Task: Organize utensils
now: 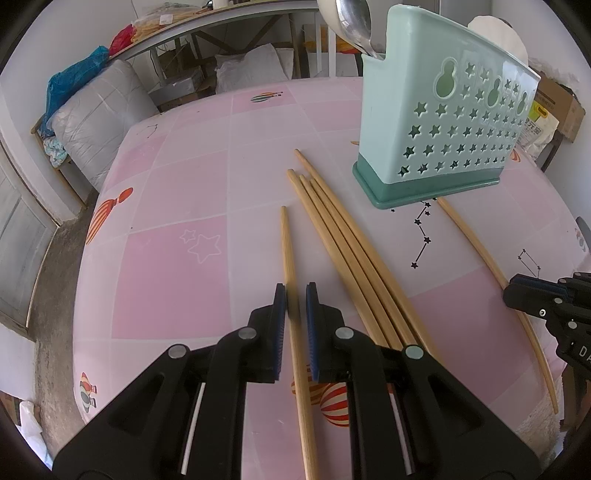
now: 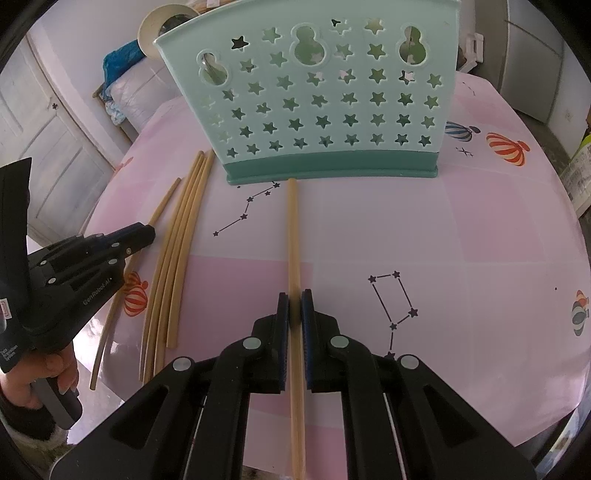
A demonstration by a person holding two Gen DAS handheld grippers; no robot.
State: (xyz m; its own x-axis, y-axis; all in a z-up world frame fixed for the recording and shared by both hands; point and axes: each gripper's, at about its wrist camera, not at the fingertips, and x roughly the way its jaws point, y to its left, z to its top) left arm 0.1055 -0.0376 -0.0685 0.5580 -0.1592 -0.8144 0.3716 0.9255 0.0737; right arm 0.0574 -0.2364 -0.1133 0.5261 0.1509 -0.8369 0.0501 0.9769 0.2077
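Note:
A mint-green utensil holder (image 1: 439,129) with star cut-outs stands on the pink table; it also shows in the right wrist view (image 2: 325,99). A metal spoon (image 1: 356,22) sticks out of it. My left gripper (image 1: 295,291) straddles a single wooden chopstick (image 1: 290,258) with a small gap on each side. Several more chopsticks (image 1: 351,251) lie bunched just to its right. My right gripper (image 2: 295,299) is shut on another chopstick (image 2: 293,229) that lies on the table and points at the holder's base.
The round table (image 2: 461,229) has a pink patterned cover and drops off close to the left and near sides. Beyond it are a bundle of bedding (image 1: 96,114), a shelf with bags, cardboard boxes (image 1: 561,103) and a white door (image 2: 48,122).

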